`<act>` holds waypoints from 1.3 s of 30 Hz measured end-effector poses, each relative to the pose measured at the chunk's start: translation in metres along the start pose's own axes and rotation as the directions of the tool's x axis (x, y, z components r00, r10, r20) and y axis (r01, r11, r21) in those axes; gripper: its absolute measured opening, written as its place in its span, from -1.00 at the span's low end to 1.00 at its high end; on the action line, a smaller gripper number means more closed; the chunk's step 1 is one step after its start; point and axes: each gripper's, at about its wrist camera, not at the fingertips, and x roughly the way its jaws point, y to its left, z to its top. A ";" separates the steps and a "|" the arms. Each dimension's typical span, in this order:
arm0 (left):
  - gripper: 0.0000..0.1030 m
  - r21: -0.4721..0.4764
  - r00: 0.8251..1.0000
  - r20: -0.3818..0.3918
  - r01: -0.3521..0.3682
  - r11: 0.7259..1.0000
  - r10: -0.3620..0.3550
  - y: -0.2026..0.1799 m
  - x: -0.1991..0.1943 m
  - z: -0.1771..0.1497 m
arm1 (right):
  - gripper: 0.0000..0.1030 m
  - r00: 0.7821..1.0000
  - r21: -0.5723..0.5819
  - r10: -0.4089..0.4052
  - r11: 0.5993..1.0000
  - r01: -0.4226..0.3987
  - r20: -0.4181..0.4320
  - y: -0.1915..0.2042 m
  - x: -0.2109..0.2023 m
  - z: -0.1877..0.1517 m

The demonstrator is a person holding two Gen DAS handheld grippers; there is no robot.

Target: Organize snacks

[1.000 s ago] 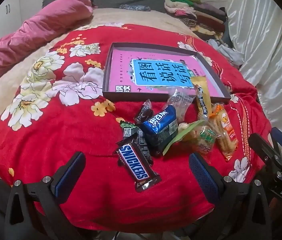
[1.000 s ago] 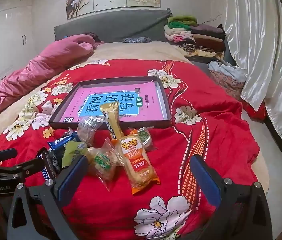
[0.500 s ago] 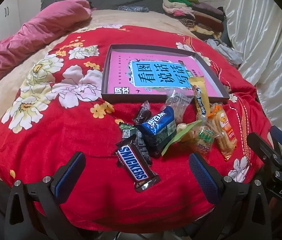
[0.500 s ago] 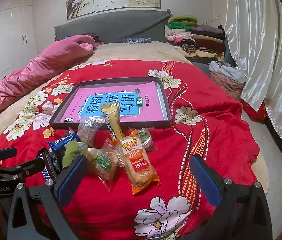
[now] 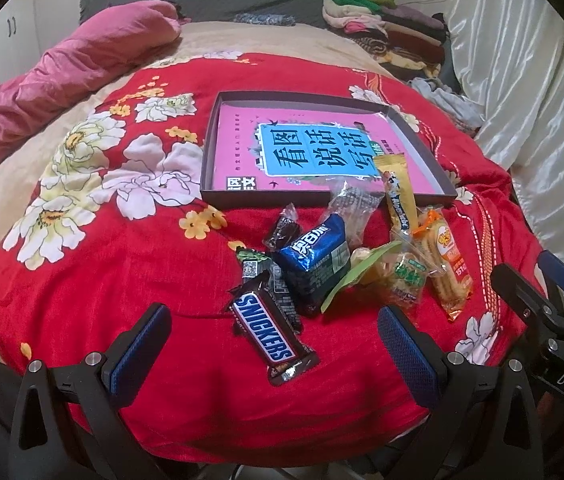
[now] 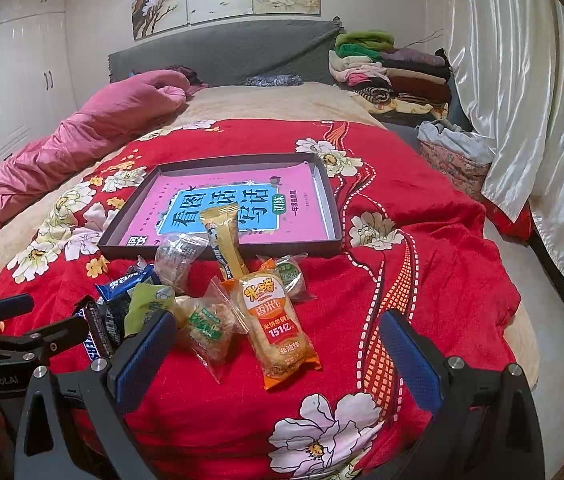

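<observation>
A bed covered by a red floral quilt (image 5: 130,280) carries, beyond the tool, a shallow dark cardboard tray (image 5: 266,199); wrapped snacks (image 5: 309,264) lie heaped nearer, a Snickers bar (image 5: 268,334) closest.

We are seeing open red bedspread (image 5: 130,280) lying left of the snack pile, giving a gripper free passage there. The Snickers bar (image 5: 270,336) is sitting nearest, with bare cloth all around its near end. Behind it the blue packet (image 5: 313,260), green-labelled packets (image 6: 206,328) and orange rice-cracker bag (image 6: 278,324) are crowding together, touching or overlapping. The yellow stick packet (image 6: 226,240) is leaning over the shallow box's near wall (image 6: 289,249), partly blocking that edge. Right of the orange bag, the bedspread is lying bare.
</observation>
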 end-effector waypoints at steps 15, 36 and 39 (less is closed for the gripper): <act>1.00 0.004 1.000 -0.002 -0.003 1.000 0.003 0.000 0.000 0.000 | 0.99 1.000 -0.001 0.006 1.000 -0.006 -0.009 -0.001 0.004 0.000; 1.00 -0.021 0.998 -0.054 0.008 1.000 -0.010 0.008 0.011 -0.002 | 0.99 0.999 0.027 0.012 1.000 -0.011 -0.032 -0.009 0.013 -0.002; 1.00 -0.041 0.997 -0.072 0.007 0.999 -0.010 0.015 0.015 -0.004 | 0.99 0.999 0.031 0.007 1.000 -0.006 -0.038 -0.012 0.015 -0.002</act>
